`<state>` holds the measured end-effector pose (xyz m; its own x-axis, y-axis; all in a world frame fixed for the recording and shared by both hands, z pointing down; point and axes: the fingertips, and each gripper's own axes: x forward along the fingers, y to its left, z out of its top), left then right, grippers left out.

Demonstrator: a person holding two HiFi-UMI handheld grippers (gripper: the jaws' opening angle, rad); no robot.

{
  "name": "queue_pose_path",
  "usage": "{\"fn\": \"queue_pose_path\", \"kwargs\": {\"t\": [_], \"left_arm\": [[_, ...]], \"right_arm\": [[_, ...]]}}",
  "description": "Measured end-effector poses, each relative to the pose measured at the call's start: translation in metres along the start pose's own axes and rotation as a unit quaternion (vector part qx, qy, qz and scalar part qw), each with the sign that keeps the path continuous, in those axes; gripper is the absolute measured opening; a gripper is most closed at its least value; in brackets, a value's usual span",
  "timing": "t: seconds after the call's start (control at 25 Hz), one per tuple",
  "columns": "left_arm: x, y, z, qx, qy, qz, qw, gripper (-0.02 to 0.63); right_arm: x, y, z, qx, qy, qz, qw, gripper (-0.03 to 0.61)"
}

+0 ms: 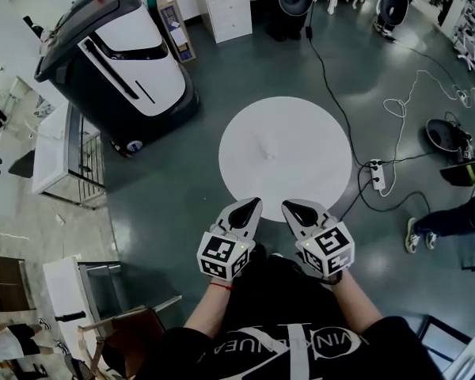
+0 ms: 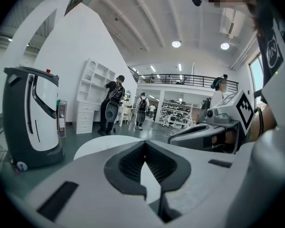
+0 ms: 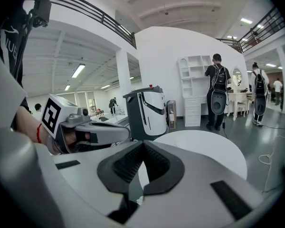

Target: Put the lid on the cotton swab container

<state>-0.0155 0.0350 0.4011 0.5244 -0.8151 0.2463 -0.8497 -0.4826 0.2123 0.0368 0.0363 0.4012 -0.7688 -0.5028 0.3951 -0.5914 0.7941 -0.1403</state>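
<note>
No cotton swab container or lid shows in any view. The round white table looks bare apart from a faint small mark near its middle. My left gripper and right gripper are held side by side at the table's near edge, in front of my body. Both are shut with nothing between the pads. In the left gripper view the left gripper points over the table, with the right gripper beside it. In the right gripper view the right gripper faces the table.
A large black-and-white machine stands at the far left. A white drawer cabinet is at the back. Cables and a power strip lie on the floor at the right, near a person's feet. People stand by the shelves.
</note>
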Motion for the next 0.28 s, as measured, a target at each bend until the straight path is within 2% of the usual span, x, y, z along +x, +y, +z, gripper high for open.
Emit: {"fn": "queue_pose_path", "kwargs": {"t": [0.28], "left_arm": [[-0.013, -0.006, 0.01, -0.005, -0.005, 0.003, 1.0, 0.006]], "right_arm": [[-0.013, 0.013, -0.001, -0.002, 0.012, 0.017, 1.0, 0.002]]}}
